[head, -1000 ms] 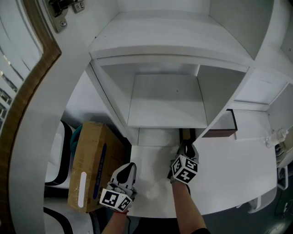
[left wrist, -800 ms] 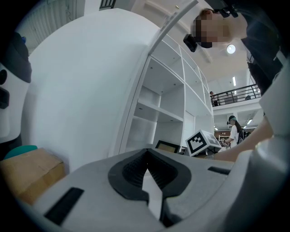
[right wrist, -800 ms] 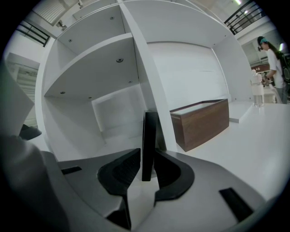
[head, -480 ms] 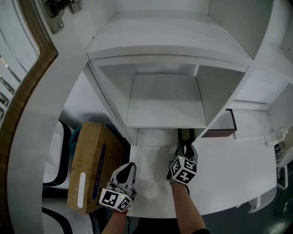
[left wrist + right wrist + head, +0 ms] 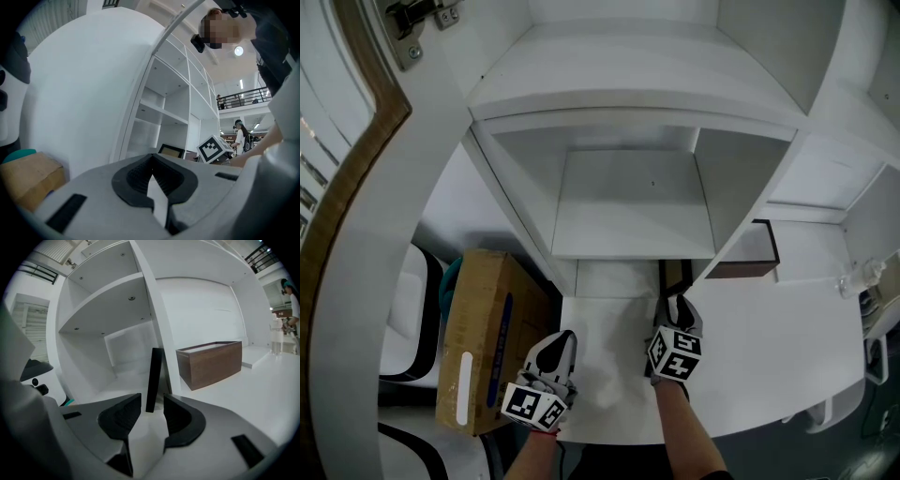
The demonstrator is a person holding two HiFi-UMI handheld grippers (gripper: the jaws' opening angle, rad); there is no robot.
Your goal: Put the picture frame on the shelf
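The right hand-held gripper [image 5: 152, 406] has just been opening its jaws and is holding them apart, clear of the black picture frame [image 5: 153, 376], which is standing upright between them at the back edge of the surface [image 5: 262, 394], inside the lowest bay of the shelf [image 5: 628, 211], so the placing is seemingly finishing, while the left hand-held gripper [image 5: 151, 163] is idling with its jaws together.

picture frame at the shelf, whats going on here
A person works two handheld grippers. The right gripper has just been opening its jaws around the thin black picture frame, which stands upright and edge-on on the bottom level of the white shelf unit; nothing presses it now. The left gripper sits shut and empty nearby.
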